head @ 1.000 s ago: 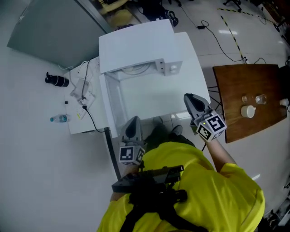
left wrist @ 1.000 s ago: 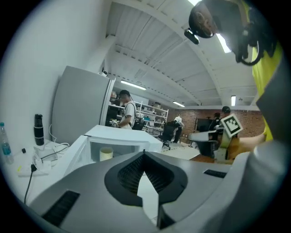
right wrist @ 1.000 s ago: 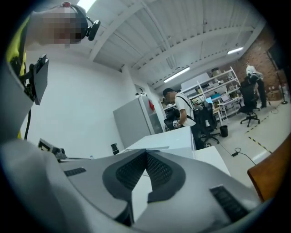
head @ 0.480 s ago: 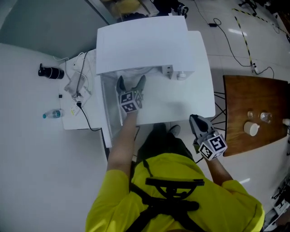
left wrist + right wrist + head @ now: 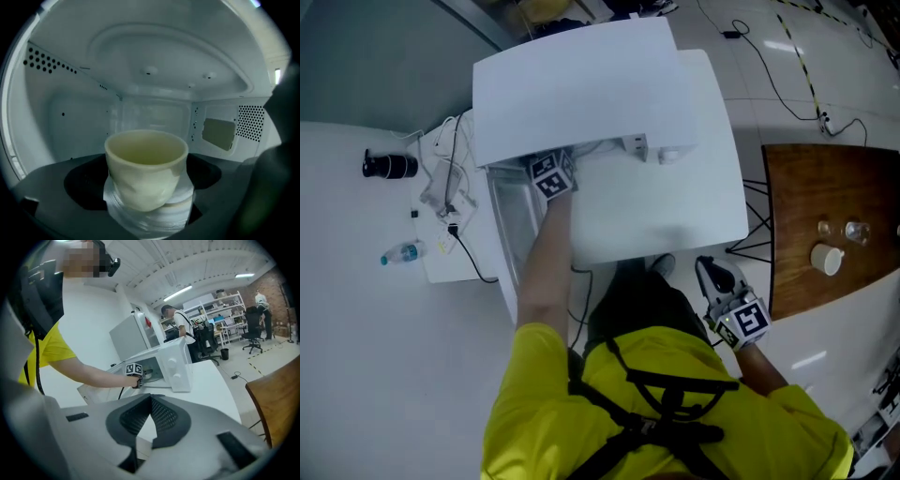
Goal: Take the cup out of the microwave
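Observation:
A pale cream cup (image 5: 146,168) stands upright on a white ring stack inside the white microwave (image 5: 581,84). My left gripper (image 5: 549,175) reaches into the open cavity. Its dark fingers (image 5: 269,187) stand wide open on either side of the cup, and I see no pad pressing on it. In the right gripper view the same left gripper (image 5: 133,370) shows at the microwave's mouth. My right gripper (image 5: 719,277) hangs low beside the white table (image 5: 694,206), its jaws shut with nothing between them.
A wooden table (image 5: 806,187) at the right carries a white cup (image 5: 828,258) and small glasses (image 5: 855,230). At the left lie a black cylinder (image 5: 389,164), a bottle (image 5: 398,253) and cables. Another person (image 5: 180,324) stands by shelves in the background.
My left gripper went from near my body forward into the microwave and its jaws opened. The right gripper sank back below the table's front edge.

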Available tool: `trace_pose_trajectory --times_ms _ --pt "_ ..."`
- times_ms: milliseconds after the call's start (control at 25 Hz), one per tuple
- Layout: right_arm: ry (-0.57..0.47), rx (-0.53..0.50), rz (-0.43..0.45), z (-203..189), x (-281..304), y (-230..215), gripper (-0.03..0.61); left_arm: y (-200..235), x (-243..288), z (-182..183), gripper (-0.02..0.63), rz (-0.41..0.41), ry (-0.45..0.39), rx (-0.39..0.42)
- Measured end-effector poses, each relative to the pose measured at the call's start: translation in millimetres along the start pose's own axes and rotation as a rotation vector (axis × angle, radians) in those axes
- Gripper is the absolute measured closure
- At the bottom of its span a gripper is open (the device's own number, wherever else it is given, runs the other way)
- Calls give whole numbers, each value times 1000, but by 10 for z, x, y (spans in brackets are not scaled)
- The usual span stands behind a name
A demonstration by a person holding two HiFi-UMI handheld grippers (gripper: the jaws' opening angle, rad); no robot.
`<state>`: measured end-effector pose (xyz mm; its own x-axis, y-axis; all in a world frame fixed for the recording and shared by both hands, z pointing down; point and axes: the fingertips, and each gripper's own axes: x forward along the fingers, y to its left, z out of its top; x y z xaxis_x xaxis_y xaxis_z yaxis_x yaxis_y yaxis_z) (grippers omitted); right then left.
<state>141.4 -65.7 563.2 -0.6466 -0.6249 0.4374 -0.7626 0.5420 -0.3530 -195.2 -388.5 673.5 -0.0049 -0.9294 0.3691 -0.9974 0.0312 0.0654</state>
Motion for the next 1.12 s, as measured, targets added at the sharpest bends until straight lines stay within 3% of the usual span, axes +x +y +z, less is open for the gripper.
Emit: trace_pose_trajectory --times_ms 200,280,600,920,1120 --pt "-4 -65 -5 38 -50 61 574 83 81 -178 121 40 25 44" --pt "-2 -56 -26 40 -61 28 574 83 107 -159 169 48 27 35" --pt "-12 48 -63 6 -96 -18 574 23 -56 -89 173 29 22 29" --pt "-66 64 -67 111 -54 -37 574 -408 -1037 -179 173 -76 -21 35" --pt "-103 65 -78 136 -108 -61 574 -977 -1866 -384 173 -221 2 59"
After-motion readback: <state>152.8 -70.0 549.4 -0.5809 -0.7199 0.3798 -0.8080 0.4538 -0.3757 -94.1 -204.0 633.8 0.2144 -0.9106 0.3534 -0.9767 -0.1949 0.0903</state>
